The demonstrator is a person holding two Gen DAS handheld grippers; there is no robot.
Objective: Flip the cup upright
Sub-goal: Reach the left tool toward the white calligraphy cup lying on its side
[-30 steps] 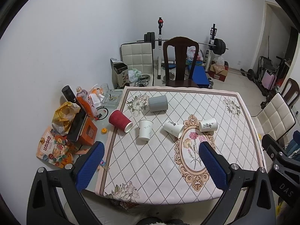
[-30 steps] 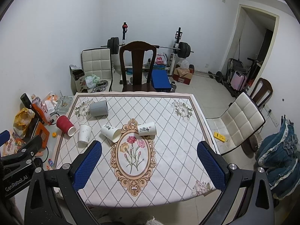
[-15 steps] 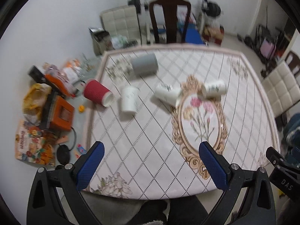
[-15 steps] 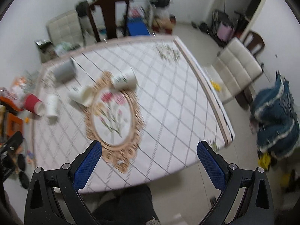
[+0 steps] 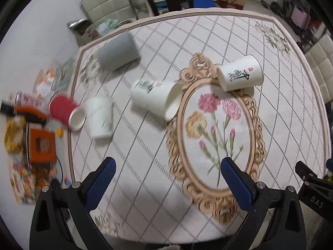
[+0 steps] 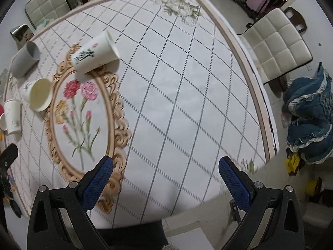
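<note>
The surface [image 5: 145,166] fills most of both views, covered by a pale cloth with a diamond grid and a gold-framed oval of pink flowers [image 5: 216,125] near its middle.

The left gripper [image 5: 167,177] sits at the bottom of the left wrist view with its blue-padded jaws spread wide, holding nothing and touching nothing; they hang above the near part of the cloth. The right gripper [image 6: 165,175] shows the same in the right wrist view: jaws wide apart and empty, over the near edge of the cloth.

Five cups lie in the upper half of the left wrist view. A grey cup [image 5: 117,53] lies on its side at upper left. A white cup with dark brush writing [image 5: 239,73] lies on its side at upper right, touching the top of the gold frame; the characters cannot be read. Another white printed cup [image 5: 154,99] lies on its side at centre, its open mouth toward the gold frame. A plain white cup with faint print [image 5: 100,117] stands mouth down at centre left. Just beside it, a red ribbed cup [image 5: 64,111] lies on its side at the cloth's left edge.

At the right edge of the left wrist view, a black part carries the letters "DAS" [image 5: 316,199].
</note>
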